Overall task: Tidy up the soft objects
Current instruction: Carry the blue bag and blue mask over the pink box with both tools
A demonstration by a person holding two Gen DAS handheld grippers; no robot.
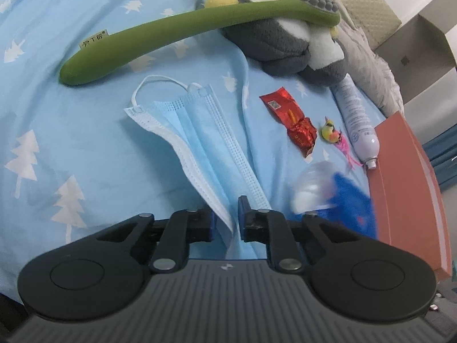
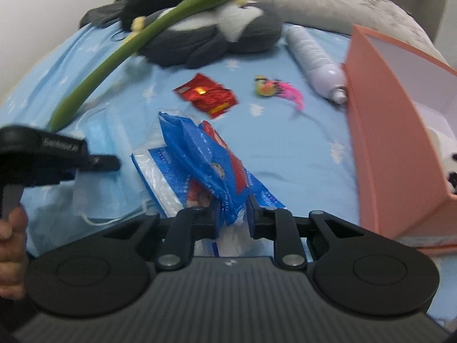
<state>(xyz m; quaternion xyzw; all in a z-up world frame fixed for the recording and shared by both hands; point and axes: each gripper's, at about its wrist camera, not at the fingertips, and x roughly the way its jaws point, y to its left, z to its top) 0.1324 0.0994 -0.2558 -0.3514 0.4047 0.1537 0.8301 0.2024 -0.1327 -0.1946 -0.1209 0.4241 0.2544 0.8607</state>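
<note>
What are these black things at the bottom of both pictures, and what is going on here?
They are hand-held tongs, one per hand, each carrying a camera that looks along its fingers. The left tongs pinch a pale blue pleated face mask. The right tongs pinch a crinkly blue plastic packet. On the light blue tree-print bedsheet lie a long green massage stick, a grey plush toy, a red foil wrapper, a white spray can and a pink cardboard box.

A light blue bedsheet printed with white trees (image 1: 71, 143) covers the bed. Beyond it lie a rumpled grey-beige blanket (image 2: 328, 3) and a white wall (image 2: 42, 5).
</note>
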